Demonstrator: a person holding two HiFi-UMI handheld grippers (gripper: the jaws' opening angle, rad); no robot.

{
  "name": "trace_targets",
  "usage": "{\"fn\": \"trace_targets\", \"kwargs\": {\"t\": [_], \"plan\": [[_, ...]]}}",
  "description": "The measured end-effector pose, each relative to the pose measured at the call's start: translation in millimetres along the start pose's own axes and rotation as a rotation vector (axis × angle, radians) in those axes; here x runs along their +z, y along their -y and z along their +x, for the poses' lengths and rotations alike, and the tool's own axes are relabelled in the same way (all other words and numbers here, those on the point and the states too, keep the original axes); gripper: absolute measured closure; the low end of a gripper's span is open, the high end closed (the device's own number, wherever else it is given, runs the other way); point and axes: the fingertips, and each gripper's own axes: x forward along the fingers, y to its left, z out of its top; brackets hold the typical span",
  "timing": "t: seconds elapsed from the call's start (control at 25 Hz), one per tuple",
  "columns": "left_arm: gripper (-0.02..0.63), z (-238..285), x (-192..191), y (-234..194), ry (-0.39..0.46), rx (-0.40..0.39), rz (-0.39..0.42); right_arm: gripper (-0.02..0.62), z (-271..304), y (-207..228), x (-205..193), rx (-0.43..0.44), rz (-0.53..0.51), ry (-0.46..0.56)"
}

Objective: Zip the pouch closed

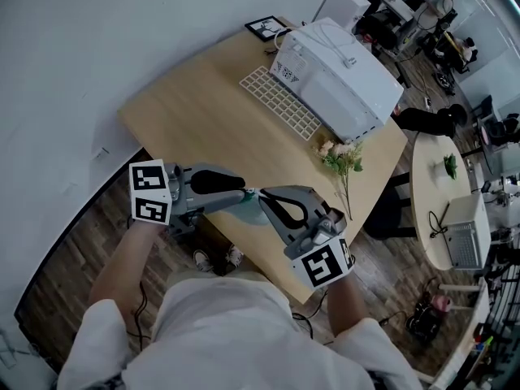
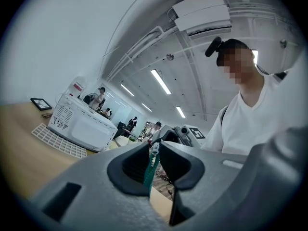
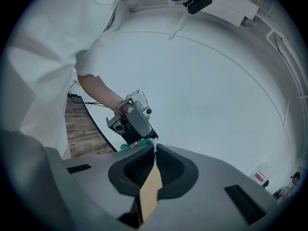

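Note:
The teal pouch (image 1: 251,195) hangs between my two grippers just above the wooden table's (image 1: 203,112) front edge, mostly hidden by them. My left gripper (image 1: 244,189) points right, its jaws shut on the pouch's teal zipper tape (image 2: 150,170). From the lower right my right gripper (image 1: 262,199) reaches up-left to meet it tip to tip, shut on the small silver zipper pull (image 3: 154,146). In the right gripper view a strip of the teal pouch (image 3: 129,146) shows under the left gripper (image 3: 139,141). The right gripper (image 2: 180,134) sits just beyond the tape in the left gripper view.
A white box-shaped appliance (image 1: 333,75) stands at the table's far right, with a white grid mat (image 1: 280,101) beside it. A flower sprig (image 1: 341,159) lies near the right edge and a small picture frame (image 1: 266,28) at the far corner. A round white table (image 1: 443,201) stands to the right.

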Motion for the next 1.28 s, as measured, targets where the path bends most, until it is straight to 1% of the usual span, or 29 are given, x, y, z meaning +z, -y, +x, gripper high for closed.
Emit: {"fn": "trace_targets", "kwargs": {"t": [0.04, 0.08, 0.24, 0.36, 0.48, 0.52, 0.6, 0.8, 0.92, 1.28], "plan": [[0.54, 0, 0, 1, 0.003, -0.003, 0.0, 0.578, -1, -1, 0, 0.001, -0.002, -0.003], [0.545, 0, 0, 2, 0.002, -0.005, 0.001, 0.578, -2, -2, -1, 0.003, -0.004, -0.006], [0.544, 3, -4, 7, -0.021, -0.022, 0.007, 0.578, -4, -4, -3, 0.004, -0.006, -0.013], [0.543, 4, -7, 9, -0.025, -0.034, -0.003, 0.578, -5, -5, -1, 0.004, -0.01, -0.009], [0.506, 7, -8, 8, -0.02, -0.028, -0.009, 0.578, -6, -5, 0, 0.005, -0.015, -0.006], [0.507, 8, -8, 9, -0.019, -0.028, -0.008, 0.578, -7, -5, 0, 0.005, -0.015, -0.006], [0.539, 10, -7, 11, -0.023, -0.032, 0.0, 0.578, -9, -4, -1, 0.005, -0.016, -0.006], [0.554, 13, -7, 11, -0.043, -0.027, 0.015, 0.579, -12, -5, -9, 0.013, -0.023, -0.021], [0.555, 14, -10, 10, -0.072, -0.019, 0.023, 0.58, -13, -2, -11, 0.001, -0.009, -0.014], [0.557, 15, -7, 8, -0.073, 0.0, 0.029, 0.58, -18, 11, -9, -0.05, 0.074, 0.038]]}}
